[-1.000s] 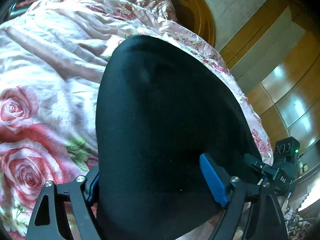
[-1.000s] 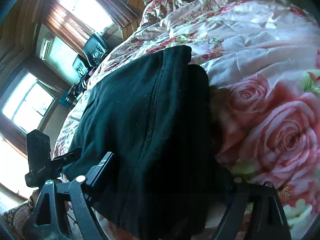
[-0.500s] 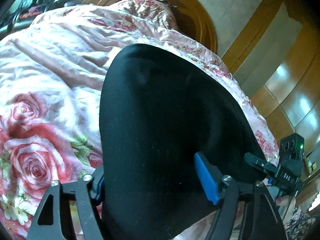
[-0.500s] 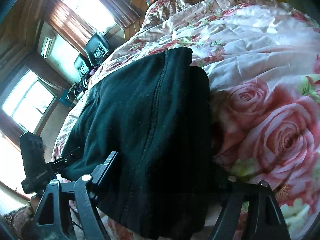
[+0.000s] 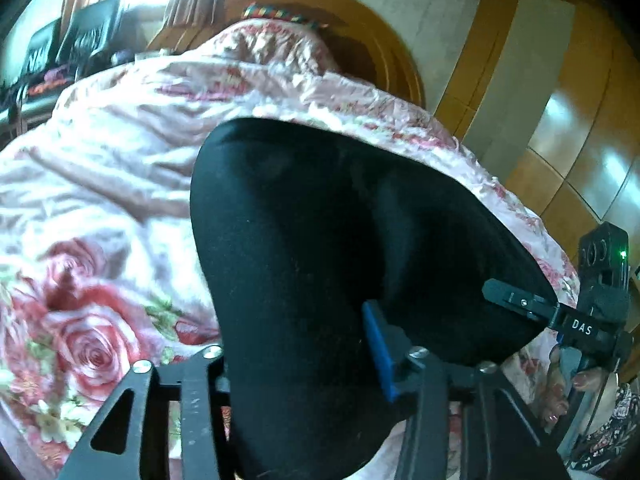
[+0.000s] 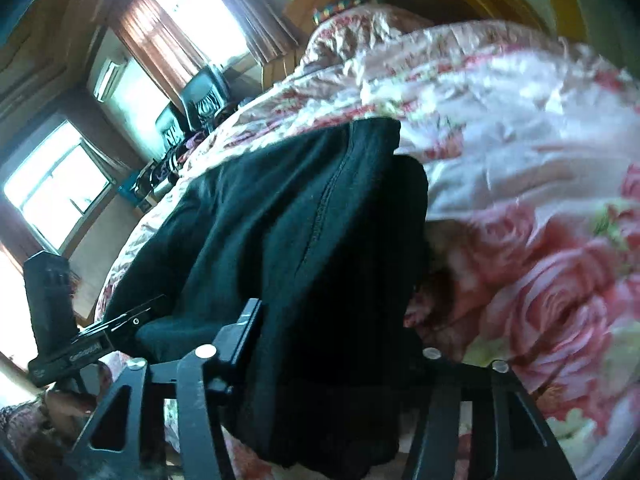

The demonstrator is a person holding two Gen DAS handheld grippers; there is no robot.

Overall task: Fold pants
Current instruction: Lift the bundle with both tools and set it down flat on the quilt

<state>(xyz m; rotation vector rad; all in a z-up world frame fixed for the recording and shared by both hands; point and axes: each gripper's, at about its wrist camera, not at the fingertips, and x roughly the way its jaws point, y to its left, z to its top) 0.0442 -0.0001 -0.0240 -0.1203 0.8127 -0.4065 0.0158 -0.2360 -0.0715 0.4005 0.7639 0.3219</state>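
Black pants (image 5: 320, 240) lie on a rose-print bedspread (image 5: 100, 200), their near end raised off the bed. My left gripper (image 5: 300, 364) is shut on the near edge of the cloth, which bulges between the fingers; the blue pad (image 5: 378, 352) of its right finger presses into it. In the right wrist view the pants (image 6: 300, 220) show a long seam, and my right gripper (image 6: 332, 344) is shut on the other near corner. Each gripper shows in the other's view: the right one (image 5: 520, 304) and the left one (image 6: 120, 320).
A curved wooden headboard (image 5: 380, 40) with a pillow (image 5: 272, 36) stands at the far end of the bed. Wooden wardrobe panels (image 5: 580, 120) are on the right. Bright windows (image 6: 56, 184) and dark chairs (image 6: 200, 92) are on the left.
Both grippers have lifted and tilted upward with the pants' near end, so more of the headboard and room shows. The holds have not changed.
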